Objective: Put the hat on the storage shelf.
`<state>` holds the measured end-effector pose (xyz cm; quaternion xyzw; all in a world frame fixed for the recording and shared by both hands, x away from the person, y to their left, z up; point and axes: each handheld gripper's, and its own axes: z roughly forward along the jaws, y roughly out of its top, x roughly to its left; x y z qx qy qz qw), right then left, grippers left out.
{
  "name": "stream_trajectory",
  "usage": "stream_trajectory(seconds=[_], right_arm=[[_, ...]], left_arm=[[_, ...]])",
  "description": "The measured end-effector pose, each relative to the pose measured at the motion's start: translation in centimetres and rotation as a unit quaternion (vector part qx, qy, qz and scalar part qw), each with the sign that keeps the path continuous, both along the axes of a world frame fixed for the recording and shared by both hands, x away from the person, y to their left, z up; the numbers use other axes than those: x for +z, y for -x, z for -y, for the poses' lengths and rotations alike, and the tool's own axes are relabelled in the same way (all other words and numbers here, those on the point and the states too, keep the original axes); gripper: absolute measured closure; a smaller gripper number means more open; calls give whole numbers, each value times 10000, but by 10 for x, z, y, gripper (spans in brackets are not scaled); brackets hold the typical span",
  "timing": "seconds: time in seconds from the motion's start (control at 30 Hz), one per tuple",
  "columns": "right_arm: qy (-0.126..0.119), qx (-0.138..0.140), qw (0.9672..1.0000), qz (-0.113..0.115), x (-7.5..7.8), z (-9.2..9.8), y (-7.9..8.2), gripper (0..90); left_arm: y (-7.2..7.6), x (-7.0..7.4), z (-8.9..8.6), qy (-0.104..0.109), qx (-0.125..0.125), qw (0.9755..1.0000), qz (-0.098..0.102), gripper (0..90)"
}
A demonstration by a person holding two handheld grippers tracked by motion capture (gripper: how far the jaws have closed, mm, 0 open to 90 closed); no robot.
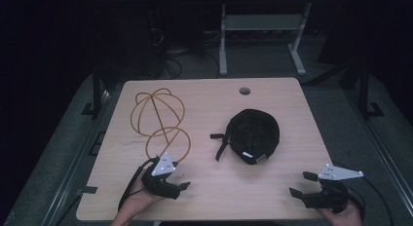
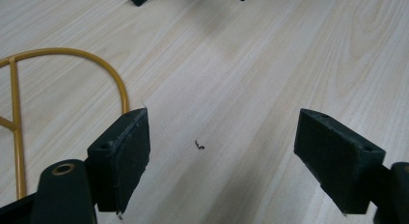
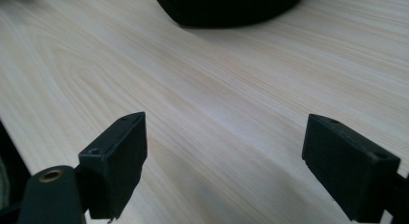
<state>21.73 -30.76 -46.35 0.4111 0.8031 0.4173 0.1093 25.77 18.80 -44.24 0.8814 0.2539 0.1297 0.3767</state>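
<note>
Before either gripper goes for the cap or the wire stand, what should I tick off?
1. Left gripper jaws open with nothing between them: ok.
2. Right gripper jaws open with nothing between them: ok.
3. Black cap lying free on the table, no gripper touching it: ok.
4. Yellow wire stand not gripped: ok.
5. Stand's ring clear of the left gripper's body: cannot tell, they overlap in the high view.
</note>
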Motion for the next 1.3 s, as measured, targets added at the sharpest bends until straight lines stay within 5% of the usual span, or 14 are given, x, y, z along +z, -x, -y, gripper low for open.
stream_trajectory(seconds=[0.73, 1.3], right_arm=[[-131, 50, 9999, 31, 3, 2, 0, 160], [-228, 92, 9997, 57, 4, 1, 0, 160]], left_arm=[[-5, 26, 29, -45, -413, 9991, 40, 236], [-17, 51, 82, -61, -951, 9954, -40, 227]])
